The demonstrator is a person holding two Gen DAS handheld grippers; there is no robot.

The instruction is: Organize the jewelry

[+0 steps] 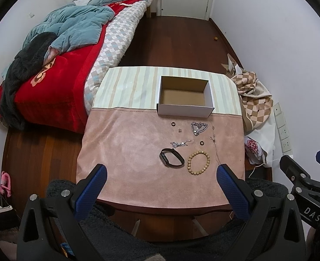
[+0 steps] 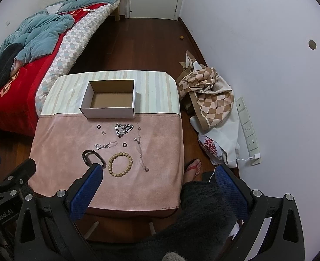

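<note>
Left gripper [image 1: 161, 177] with blue fingers wide apart, holding nothing, low in the frame. Right gripper [image 2: 157, 179] also spread and empty. At frame centre on the pink cloth [image 1: 125, 152]: wooden bead bracelet [image 1: 198, 162], black band [image 1: 171, 157], silver chain [image 1: 198, 127]. Just above these, open cardboard box [image 1: 185, 96].

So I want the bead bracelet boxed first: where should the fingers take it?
Come straight down on the wooden bead bracelet and pinch one side of the ring, one finger inside the loop, one outside. It lies flat and open on the pink cloth, so probably no edge to grab from the side.
</note>
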